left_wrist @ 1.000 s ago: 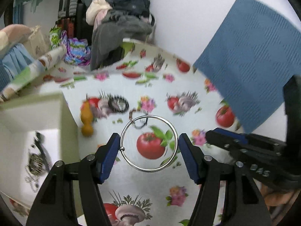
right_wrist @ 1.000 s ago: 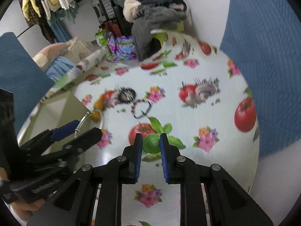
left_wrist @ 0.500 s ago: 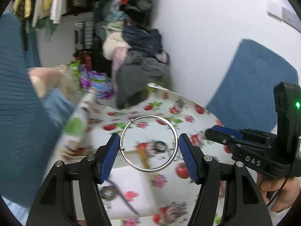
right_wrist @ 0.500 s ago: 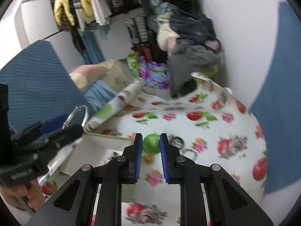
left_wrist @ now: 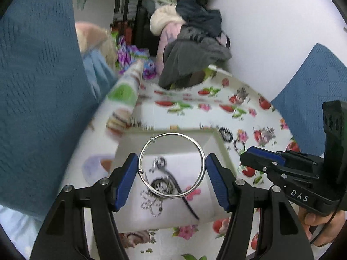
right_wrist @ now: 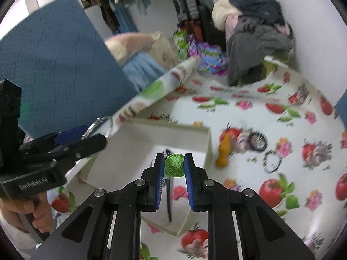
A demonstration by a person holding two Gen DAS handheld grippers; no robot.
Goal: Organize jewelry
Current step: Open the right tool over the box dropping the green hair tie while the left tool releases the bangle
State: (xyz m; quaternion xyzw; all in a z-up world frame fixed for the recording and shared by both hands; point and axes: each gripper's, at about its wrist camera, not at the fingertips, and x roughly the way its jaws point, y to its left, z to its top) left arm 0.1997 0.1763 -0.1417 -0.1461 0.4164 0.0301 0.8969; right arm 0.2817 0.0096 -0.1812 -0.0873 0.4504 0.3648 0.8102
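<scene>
My left gripper (left_wrist: 172,171) is shut on a silver bangle (left_wrist: 200,153) and holds it above the open white box (left_wrist: 219,145). A chain and dark jewelry pieces (left_wrist: 160,186) lie in the box. My right gripper (right_wrist: 173,169) is shut on a green woven bead (right_wrist: 174,165), above the box (right_wrist: 208,145). The left gripper with the bangle (right_wrist: 98,124) shows at the left of the right wrist view. The right gripper (left_wrist: 260,156) shows at the right of the left wrist view.
On the fruit-print tablecloth (right_wrist: 282,112) right of the box lie an orange piece (right_wrist: 223,151), a dark ring (right_wrist: 259,143) and a beaded bracelet (right_wrist: 272,162). Blue chair backs (right_wrist: 54,65) stand at the sides. A pile of clothes (right_wrist: 256,28) lies beyond the table.
Both grippers have swung left from the open tablecloth to above the white box, each still holding its piece.
</scene>
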